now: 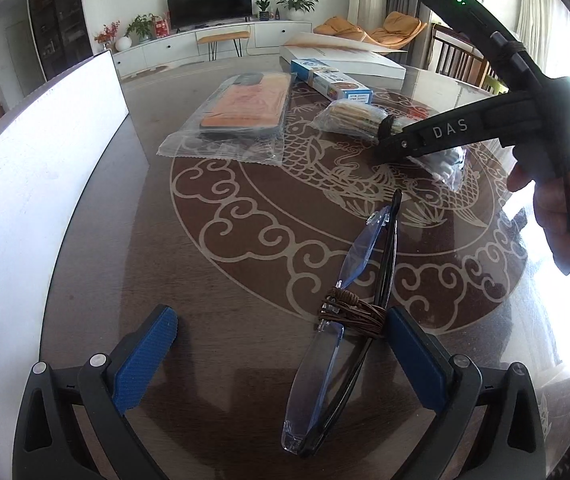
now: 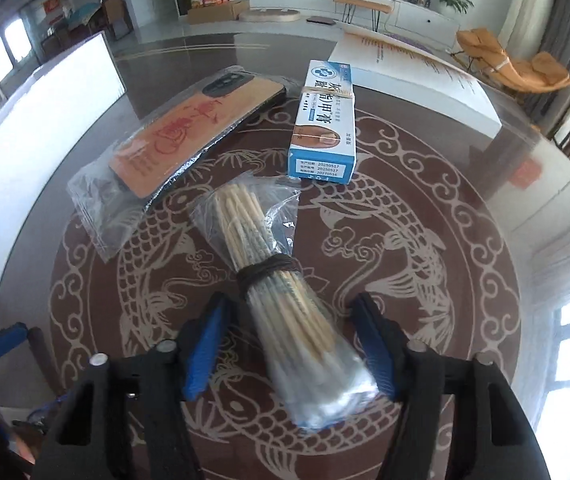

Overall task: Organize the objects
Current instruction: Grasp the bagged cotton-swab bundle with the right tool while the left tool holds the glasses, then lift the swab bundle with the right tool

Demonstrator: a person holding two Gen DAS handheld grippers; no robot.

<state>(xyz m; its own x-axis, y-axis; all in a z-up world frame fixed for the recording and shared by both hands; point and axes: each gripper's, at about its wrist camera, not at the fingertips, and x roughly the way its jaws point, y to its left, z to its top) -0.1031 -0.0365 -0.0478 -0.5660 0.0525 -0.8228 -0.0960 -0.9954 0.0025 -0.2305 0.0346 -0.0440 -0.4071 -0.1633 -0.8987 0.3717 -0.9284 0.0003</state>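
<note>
Jaws of the left gripper (image 1: 281, 320) wide apart, low over the bench (image 1: 205, 264), clamped on nothing. Just inside its right pad, touching or nearly so, a pair of folded glasses (image 1: 321, 376) with blue-tinted lenses, lying flat and running away from the camera, wound at the middle with a brown cord (image 1: 353, 312). Bare patterned benchtop between the left pad and the glasses. Farther on and to the right, the right gripper (image 2: 293, 312) angled steeply down, held by a hand (image 1: 557, 216) at the frame edge. Between its jaws, a bagged bundle of cotton swabs (image 2: 277, 292), tied round the middle with a dark band, cotton tips toward the camera and blurred. Jaws partly closed around the bundle: right pad at the edge of the bag, a visible gap at the left pad, so not clamped as far as can be told. Beyond the bundle, close by, a blue-and-white ointment box (image 2: 325, 120) and, to its left, an orange phone case in a clear bag (image 2: 189, 132), both flat on the bench and apart from the swabs. Behind the ointment box, a large flat white box (image 2: 425, 80). Along the left edge of the bench, an upright white panel (image 1: 45, 160), well clear of both grippers.
</note>
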